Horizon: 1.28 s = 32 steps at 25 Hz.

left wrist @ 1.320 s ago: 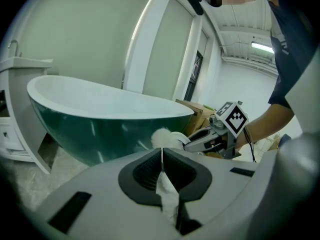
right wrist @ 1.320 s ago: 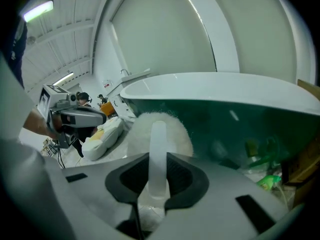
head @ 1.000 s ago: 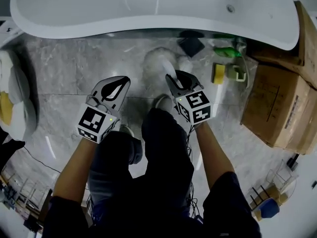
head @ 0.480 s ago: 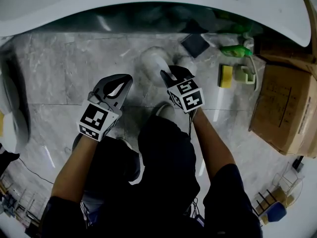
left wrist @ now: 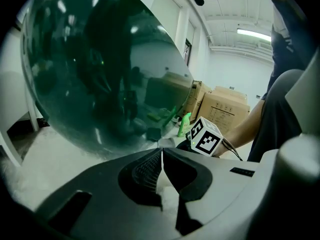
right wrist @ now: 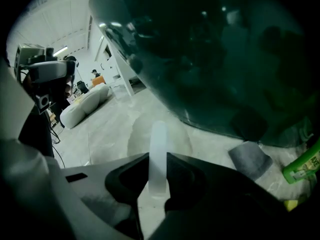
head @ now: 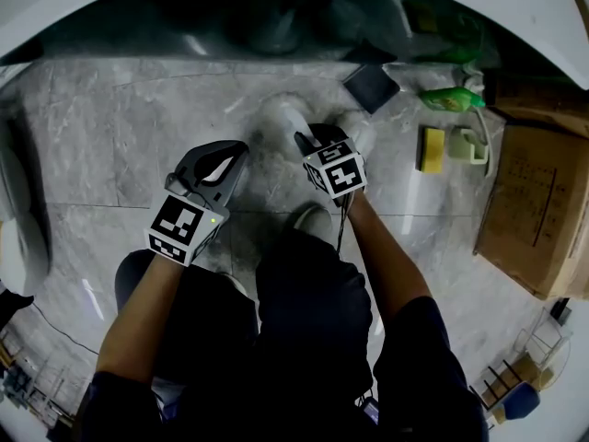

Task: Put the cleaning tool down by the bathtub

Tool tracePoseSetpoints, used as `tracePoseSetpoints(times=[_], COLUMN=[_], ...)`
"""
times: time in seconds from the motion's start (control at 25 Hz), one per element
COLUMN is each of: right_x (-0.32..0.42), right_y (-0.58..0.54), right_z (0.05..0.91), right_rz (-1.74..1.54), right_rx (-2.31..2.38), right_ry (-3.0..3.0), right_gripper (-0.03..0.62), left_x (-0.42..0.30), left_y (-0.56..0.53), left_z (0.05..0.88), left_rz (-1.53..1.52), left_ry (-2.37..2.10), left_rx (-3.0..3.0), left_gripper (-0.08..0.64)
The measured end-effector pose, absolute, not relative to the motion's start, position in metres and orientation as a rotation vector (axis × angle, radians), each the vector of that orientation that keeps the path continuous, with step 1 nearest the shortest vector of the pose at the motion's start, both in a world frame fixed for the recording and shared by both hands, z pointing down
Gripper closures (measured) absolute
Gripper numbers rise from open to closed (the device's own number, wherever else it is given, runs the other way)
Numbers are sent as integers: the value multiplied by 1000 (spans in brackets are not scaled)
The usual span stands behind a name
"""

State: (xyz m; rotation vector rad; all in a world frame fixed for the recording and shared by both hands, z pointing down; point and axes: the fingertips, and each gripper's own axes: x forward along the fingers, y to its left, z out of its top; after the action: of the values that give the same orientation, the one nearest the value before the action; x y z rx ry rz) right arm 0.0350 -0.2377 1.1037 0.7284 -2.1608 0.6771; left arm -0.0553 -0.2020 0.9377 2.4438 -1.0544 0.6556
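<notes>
The floor (head: 110, 136) is grey marble with pale veining. The bathtub (head: 552, 26) has a white rim and a dark greenish underside. The cleaning tool (head: 281, 118) is white, with a milky handle. The left gripper (head: 237, 150) is pale grey and the right gripper (head: 308, 139) black (both carry black-and-white square markers). The bottle (head: 451, 98) is green, the sponge (head: 430, 149) yellow, the square pad (head: 371, 86) dark grey, the cardboard box (head: 529, 219) brown.

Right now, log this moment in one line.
right claw: shut on tool | left claw: shut, empty | tool: low beside tub, unreleased
</notes>
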Motion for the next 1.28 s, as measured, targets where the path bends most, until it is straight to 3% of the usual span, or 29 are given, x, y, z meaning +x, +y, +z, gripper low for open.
tracePoseSetpoints(times=[0.44,1.28], right_x=[45,25], right_y=[-233,-233], right_z=[1174,1182], right_rz=[696,649], right_rx=[768,749], right_ry=[-2022,-2015], right_gripper=[505,492], left_x=[-66,-75], left_y=[-190,-194], left_z=[961,968], left_rz=[662,657], left_ry=[-1069,-1048], left_rx=[2413,2413], left_gripper=[526,526])
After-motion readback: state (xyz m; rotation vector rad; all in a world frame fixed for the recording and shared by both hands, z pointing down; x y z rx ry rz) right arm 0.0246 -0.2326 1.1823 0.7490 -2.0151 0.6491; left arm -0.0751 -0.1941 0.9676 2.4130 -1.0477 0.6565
